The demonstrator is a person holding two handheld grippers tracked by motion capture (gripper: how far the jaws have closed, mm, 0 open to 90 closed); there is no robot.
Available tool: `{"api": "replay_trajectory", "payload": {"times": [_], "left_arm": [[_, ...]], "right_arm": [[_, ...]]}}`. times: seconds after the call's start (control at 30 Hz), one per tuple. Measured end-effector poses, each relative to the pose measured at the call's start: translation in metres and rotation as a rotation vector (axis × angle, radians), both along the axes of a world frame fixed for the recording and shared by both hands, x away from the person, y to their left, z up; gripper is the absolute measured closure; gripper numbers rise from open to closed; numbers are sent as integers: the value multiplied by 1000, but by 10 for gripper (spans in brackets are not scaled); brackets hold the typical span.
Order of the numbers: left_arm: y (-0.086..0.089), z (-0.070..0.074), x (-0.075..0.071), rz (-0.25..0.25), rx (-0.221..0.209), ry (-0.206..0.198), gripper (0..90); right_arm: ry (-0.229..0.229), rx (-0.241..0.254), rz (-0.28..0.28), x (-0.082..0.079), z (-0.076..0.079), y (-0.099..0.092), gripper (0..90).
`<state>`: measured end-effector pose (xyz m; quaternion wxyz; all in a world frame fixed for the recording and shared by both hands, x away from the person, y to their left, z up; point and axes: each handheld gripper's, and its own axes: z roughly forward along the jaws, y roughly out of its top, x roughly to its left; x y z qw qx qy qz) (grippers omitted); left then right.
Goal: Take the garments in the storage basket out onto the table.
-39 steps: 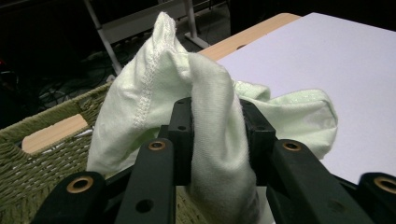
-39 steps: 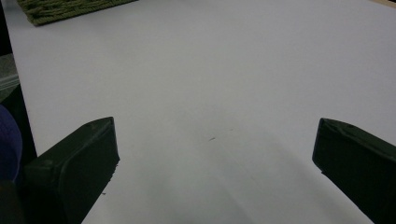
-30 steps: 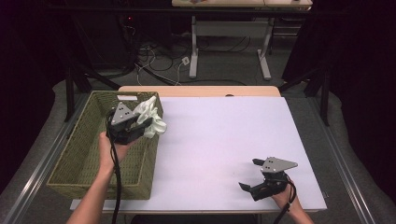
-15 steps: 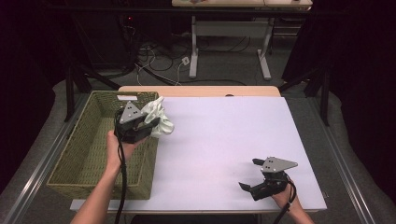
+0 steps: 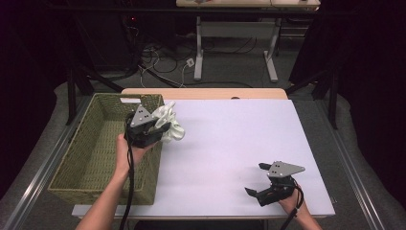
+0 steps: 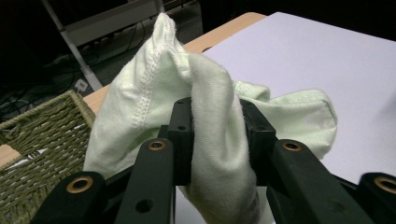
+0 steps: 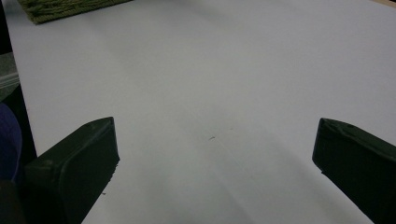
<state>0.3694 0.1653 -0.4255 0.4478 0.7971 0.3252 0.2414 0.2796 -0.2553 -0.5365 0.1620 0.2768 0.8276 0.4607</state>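
Pale-green cloth (image 6: 205, 121) clamped in L gripper (image 5: 160, 128) over basket (image 5: 86, 158) rim — R gripper (image 5: 258, 179) fingers spread, low on table (image 5: 230, 129).

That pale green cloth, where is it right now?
The pale green cloth is pinched in the left gripper, held up over the wicker basket's right rim, at the table's left side.

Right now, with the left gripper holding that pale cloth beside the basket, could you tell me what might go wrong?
The left gripper pinches only a bunched fold of the pale green cloth, so the fabric could slip free. The loose part hangs by the wicker basket's rim and might snag on the weave. The right gripper waits open, far across the white table, too distant to catch a drop.
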Motion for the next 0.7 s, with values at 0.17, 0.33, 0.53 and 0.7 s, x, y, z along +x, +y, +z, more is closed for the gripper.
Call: {"api": "replay_trajectory", "payload": {"times": [0.17, 0.33, 0.53, 0.7], "left_arm": [[-6, -1, 1, -16, -6, 10, 704], [-12, 0, -1, -31, 0, 17, 704], [-18, 2, -3, -40, -2, 14, 703], [-29, 0, -2, -50, -2, 24, 702]], "right_arm": [[7, 0, 7, 1, 0, -1, 0], [5, 6, 4, 0, 0, 0, 0], [10, 3, 5, 1, 0, 0, 0], [5, 6, 4, 0, 0, 0, 0]]}}
